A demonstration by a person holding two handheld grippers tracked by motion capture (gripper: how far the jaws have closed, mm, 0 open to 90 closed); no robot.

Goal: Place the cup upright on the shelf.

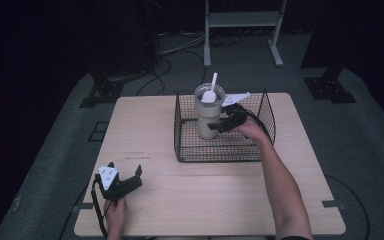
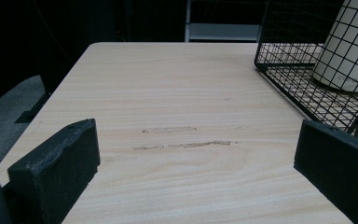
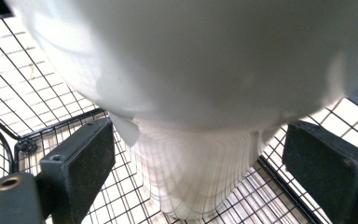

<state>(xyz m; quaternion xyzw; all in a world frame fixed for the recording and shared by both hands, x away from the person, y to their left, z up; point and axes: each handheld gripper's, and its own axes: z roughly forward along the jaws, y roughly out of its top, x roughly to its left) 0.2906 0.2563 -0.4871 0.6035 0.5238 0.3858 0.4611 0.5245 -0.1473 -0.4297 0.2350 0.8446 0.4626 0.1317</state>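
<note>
A cream tumbler [image 1: 207, 114] with a lid and a white straw [image 1: 213, 80] stands upright in the left part of a black wire basket [image 1: 220, 159]. My right gripper [image 1: 221, 125] is inside the basket, low at the tumbler's right side. In the right gripper view the tumbler [image 3: 191, 70] looms close. That gripper [image 3: 200, 144] is open, a jaw on either side of the narrower base with gaps showing. My left gripper [image 1: 125, 170] rests open near the table's front left. In its own view the left gripper [image 2: 196, 144] has bare wood between the jaws. The basket [image 2: 279, 60] and tumbler [image 2: 349, 51] lie ahead to the right.
The light wooden table [image 1: 145, 125] has faint scuff marks [image 2: 182, 145] ahead of the left gripper. Beyond the table, on grey floor, are a metal stand [image 1: 240, 20], loose cables [image 1: 165, 65] and black stand bases [image 1: 330, 87].
</note>
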